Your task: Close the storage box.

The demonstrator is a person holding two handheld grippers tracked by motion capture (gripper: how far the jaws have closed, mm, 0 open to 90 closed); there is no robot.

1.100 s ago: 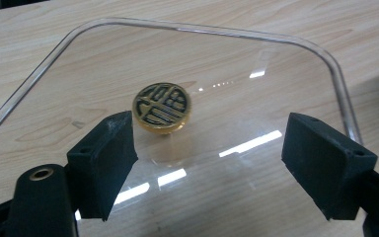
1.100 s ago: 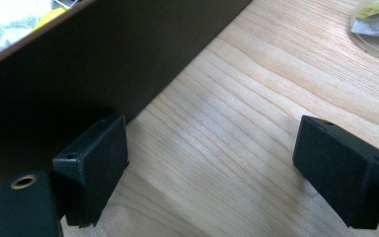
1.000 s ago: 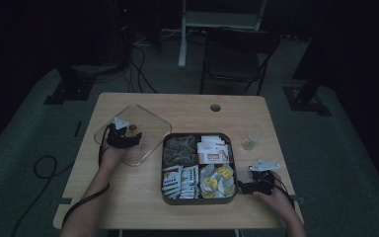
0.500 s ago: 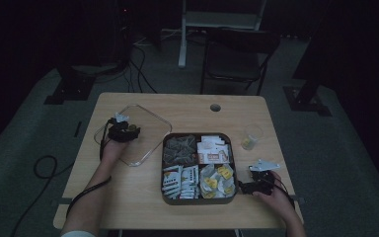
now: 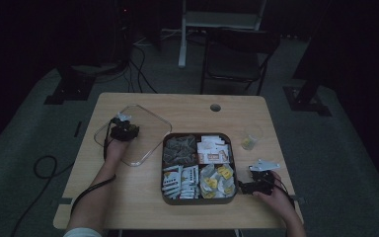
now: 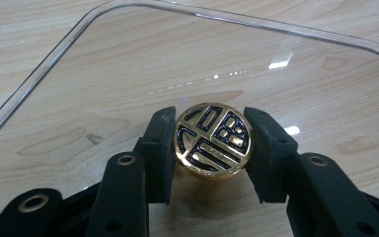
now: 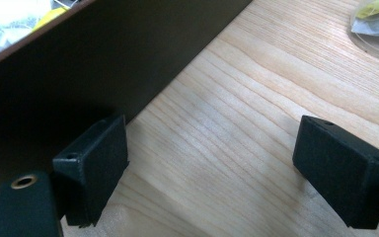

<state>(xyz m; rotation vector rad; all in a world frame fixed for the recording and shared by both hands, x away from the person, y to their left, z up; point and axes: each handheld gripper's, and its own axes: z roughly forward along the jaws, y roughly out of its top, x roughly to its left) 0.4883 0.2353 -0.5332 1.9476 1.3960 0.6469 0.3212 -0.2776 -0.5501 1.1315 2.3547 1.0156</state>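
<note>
Left gripper view showed our left gripper point(image 6: 212, 148) just closing, clamped on the gold knob point(image 6: 212, 140) of the clear lid point(image 6: 128, 64); right gripper point(image 7: 212, 177) gaped beside the tray point(image 7: 103, 59); we judged the round knob might slip.

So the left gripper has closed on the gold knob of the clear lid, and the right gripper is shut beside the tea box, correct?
Not quite: the right gripper is open, its jaws wide apart over bare wood beside the tea box, as the right gripper view shows. The left gripper does clamp the gold knob of the clear lid.
</note>
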